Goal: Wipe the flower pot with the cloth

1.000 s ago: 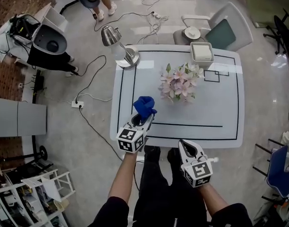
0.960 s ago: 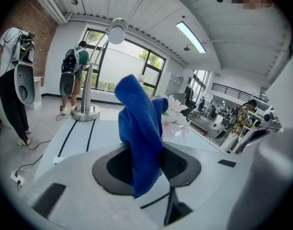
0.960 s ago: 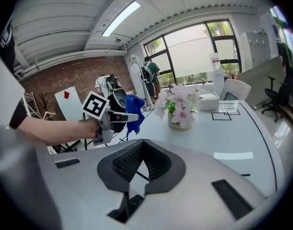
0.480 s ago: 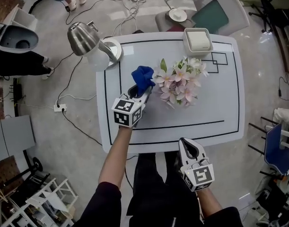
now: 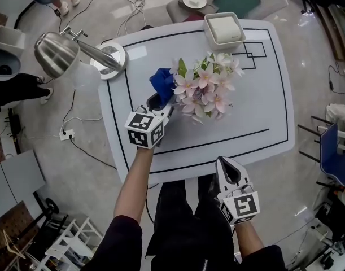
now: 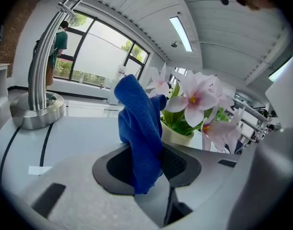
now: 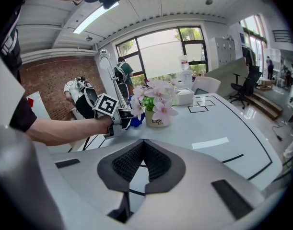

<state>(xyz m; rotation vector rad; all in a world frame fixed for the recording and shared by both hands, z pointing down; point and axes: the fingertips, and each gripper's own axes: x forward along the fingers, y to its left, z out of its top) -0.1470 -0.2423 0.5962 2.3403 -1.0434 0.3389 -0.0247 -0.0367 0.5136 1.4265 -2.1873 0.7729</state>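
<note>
A cream flower pot [image 7: 158,119] with pink flowers [image 5: 205,87] stands in the middle of the white table [image 5: 251,106]. From the left gripper view the pot [image 6: 177,134] shows just behind the blue cloth [image 6: 139,128]. My left gripper [image 5: 158,103] is shut on that blue cloth [image 5: 162,83], which stands up from the jaws right beside the flowers on their left. My right gripper [image 5: 229,171] hangs off the table's near edge, shut, with nothing between its jaws.
A silver desk lamp [image 5: 58,52] leans over the table's far left, its round base [image 5: 108,55] on the table. A white tissue box [image 5: 223,29] sits at the far edge. Chairs, cables and a standing person surround the table.
My left gripper has carried the cloth forward from the table's near edge to the left side of the flowers. The right gripper has stayed by the near edge.
</note>
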